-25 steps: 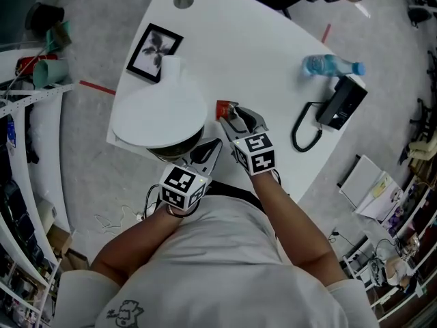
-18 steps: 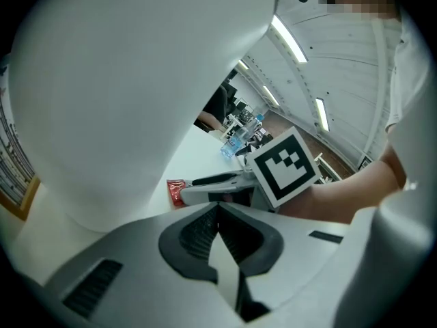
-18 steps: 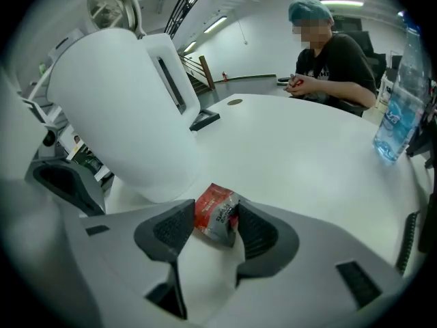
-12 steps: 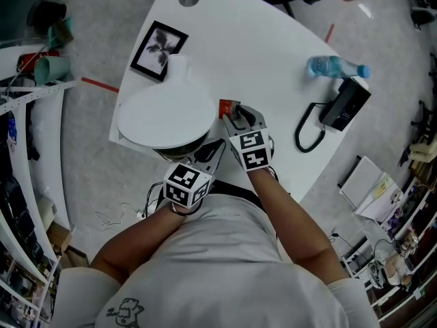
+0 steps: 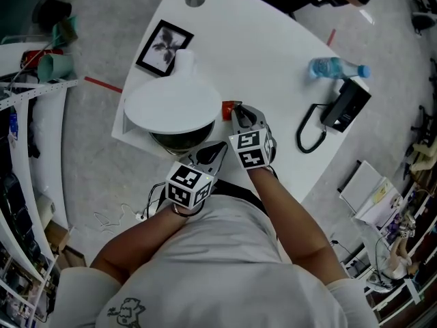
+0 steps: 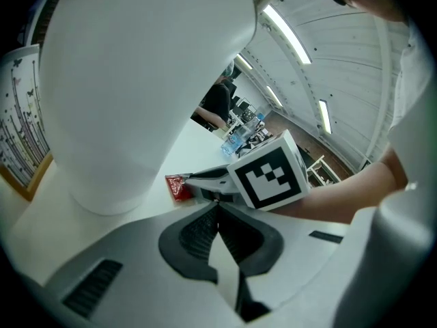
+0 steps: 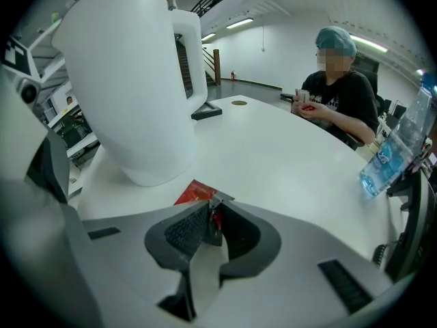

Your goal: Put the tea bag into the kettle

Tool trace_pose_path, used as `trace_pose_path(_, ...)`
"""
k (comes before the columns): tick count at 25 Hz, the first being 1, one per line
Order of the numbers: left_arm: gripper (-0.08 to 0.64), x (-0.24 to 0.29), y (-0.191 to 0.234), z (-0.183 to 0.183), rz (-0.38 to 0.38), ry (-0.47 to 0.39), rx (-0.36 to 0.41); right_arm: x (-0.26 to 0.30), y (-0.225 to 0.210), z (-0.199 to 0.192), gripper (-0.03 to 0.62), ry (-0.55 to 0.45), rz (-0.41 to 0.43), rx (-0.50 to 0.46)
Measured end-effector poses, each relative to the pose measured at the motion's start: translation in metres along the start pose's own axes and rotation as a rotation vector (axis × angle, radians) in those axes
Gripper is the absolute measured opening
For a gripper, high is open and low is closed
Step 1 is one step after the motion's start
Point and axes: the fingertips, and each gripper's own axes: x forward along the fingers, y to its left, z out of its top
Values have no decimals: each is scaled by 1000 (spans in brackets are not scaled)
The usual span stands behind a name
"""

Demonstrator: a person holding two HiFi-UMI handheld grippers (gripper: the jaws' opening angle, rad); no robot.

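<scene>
The red tea bag [image 5: 227, 108] lies flat on the white table [image 5: 273, 53], just right of the white kettle [image 5: 174, 104]. My right gripper [image 5: 237, 113] is down at the bag's near edge. In the right gripper view its jaws are closing, and the pads pinch the corner of the tea bag [image 7: 194, 192] at the right gripper's [image 7: 213, 214] tips. The kettle [image 7: 130, 80] stands close behind, to the left. My left gripper [image 5: 215, 150] hovers at the table's near edge beside the kettle [image 6: 136, 80], shut with nothing in it. The tea bag [image 6: 177, 185] shows beyond the left gripper [image 6: 218, 214].
A framed picture [image 5: 164, 46] lies behind the kettle. A water bottle [image 5: 333, 67] and a black device with a coiled cord [image 5: 345, 104] sit at the right of the table. A person [image 7: 334, 94] sits at the far side. The table's near edge runs under my grippers.
The right gripper's jaws have drawn together onto the tea bag's edge. Both grippers have barely shifted place.
</scene>
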Motion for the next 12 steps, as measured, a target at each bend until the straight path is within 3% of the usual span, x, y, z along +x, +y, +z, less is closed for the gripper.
trace_pose_path(12, 9, -10, -5, -10, 5, -17, -1, -8, 3, -1, 15, -30, -16, -11)
